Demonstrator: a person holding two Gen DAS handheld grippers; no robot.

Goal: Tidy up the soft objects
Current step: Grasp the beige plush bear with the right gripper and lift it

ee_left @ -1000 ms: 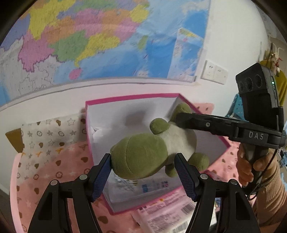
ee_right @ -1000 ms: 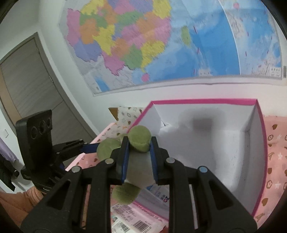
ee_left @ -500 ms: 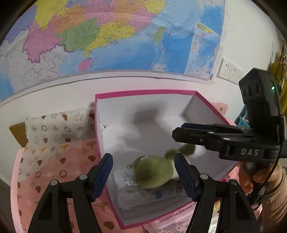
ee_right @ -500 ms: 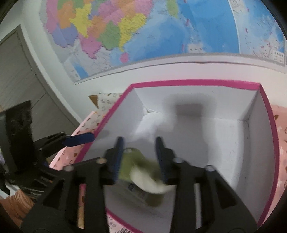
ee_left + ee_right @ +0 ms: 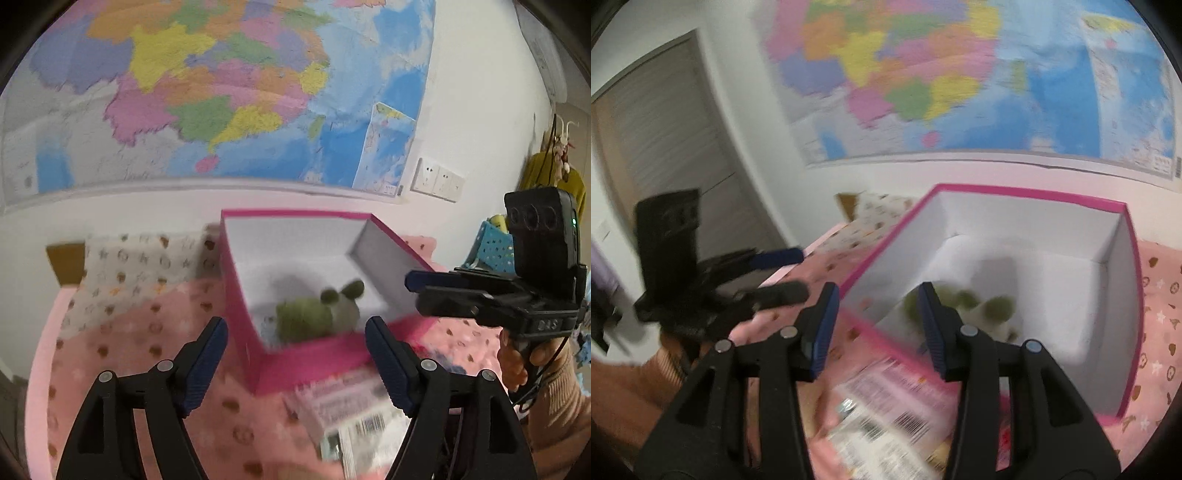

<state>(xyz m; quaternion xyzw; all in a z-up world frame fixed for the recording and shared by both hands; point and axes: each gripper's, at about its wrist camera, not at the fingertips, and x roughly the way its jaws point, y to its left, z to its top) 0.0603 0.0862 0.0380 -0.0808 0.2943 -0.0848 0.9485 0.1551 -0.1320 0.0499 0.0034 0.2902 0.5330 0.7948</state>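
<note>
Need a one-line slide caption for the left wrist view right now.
Green plush toy lies inside the pink-rimmed box on the pink blanket, both left gripper and right gripper open.

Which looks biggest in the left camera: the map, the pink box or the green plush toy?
1. wall map
2. pink box
3. green plush toy, inside the box

The map hangs farther back, so it truly is the largest.

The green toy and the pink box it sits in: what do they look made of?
The green plush toy looks like fuzzy fabric over soft stuffing: matte, rounded, with a paler belly. Motion blur hides finer texture. The pink box looks like rigid paperboard: straight thin walls, crisp corners, matte magenta outside and plain white inside. Neither shows any gloss.
</note>
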